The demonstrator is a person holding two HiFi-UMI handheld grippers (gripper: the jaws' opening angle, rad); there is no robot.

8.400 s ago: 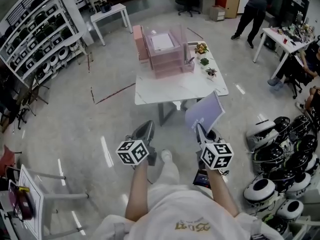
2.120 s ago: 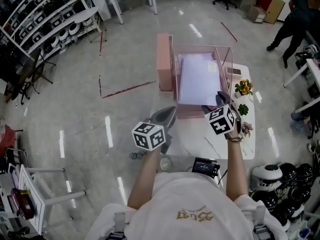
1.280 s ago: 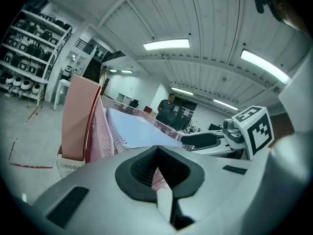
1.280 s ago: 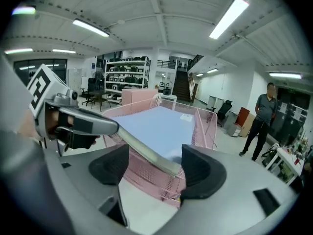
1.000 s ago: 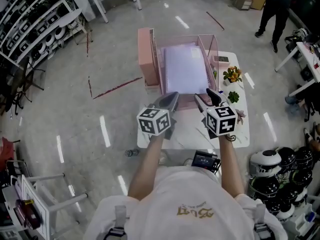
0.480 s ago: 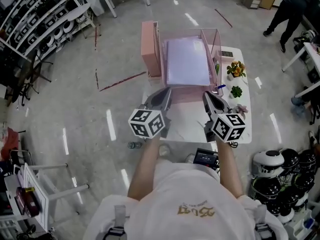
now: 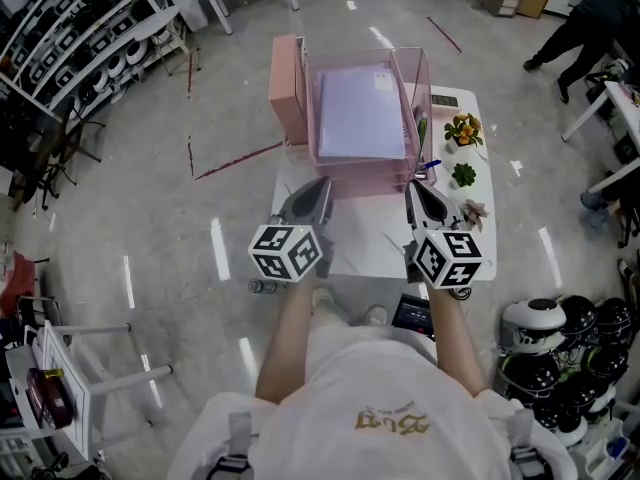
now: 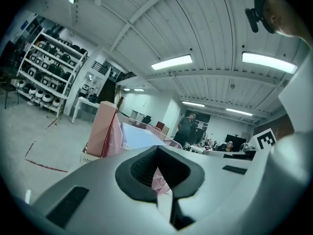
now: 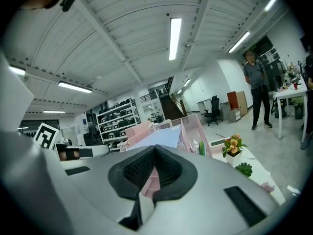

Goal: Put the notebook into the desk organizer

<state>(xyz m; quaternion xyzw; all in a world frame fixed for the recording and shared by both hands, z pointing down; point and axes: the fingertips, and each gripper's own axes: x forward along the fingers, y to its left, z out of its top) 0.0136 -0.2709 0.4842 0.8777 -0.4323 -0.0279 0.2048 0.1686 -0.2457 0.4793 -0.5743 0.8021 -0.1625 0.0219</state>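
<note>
The pale purple notebook (image 7: 362,113) lies flat in the top tray of the pink desk organizer (image 7: 421,76) at the far end of the white table (image 7: 375,243). Neither gripper touches it. My left gripper (image 7: 318,186) hovers over the table just short of the organizer's front left corner, shut and empty. My right gripper (image 7: 415,190) is level with it near the front right corner, also shut and empty. In the left gripper view, the organizer (image 8: 105,131) and notebook (image 8: 139,136) show beyond the closed jaws. The right gripper view shows the notebook (image 9: 156,138) past its closed jaws.
A pink box (image 7: 283,78) stands against the organizer's left side. Small potted plants (image 7: 462,128) (image 7: 463,175) and a blue pen (image 7: 428,165) sit on the table's right part. A person (image 7: 590,8) stands far right; helmets (image 7: 570,348) crowd the floor at right, shelves (image 7: 90,38) at left.
Both grippers have drawn back from the organizer toward my body. The right jaws, open a second ago, are now shut with nothing in them. The notebook stays in the top tray.
</note>
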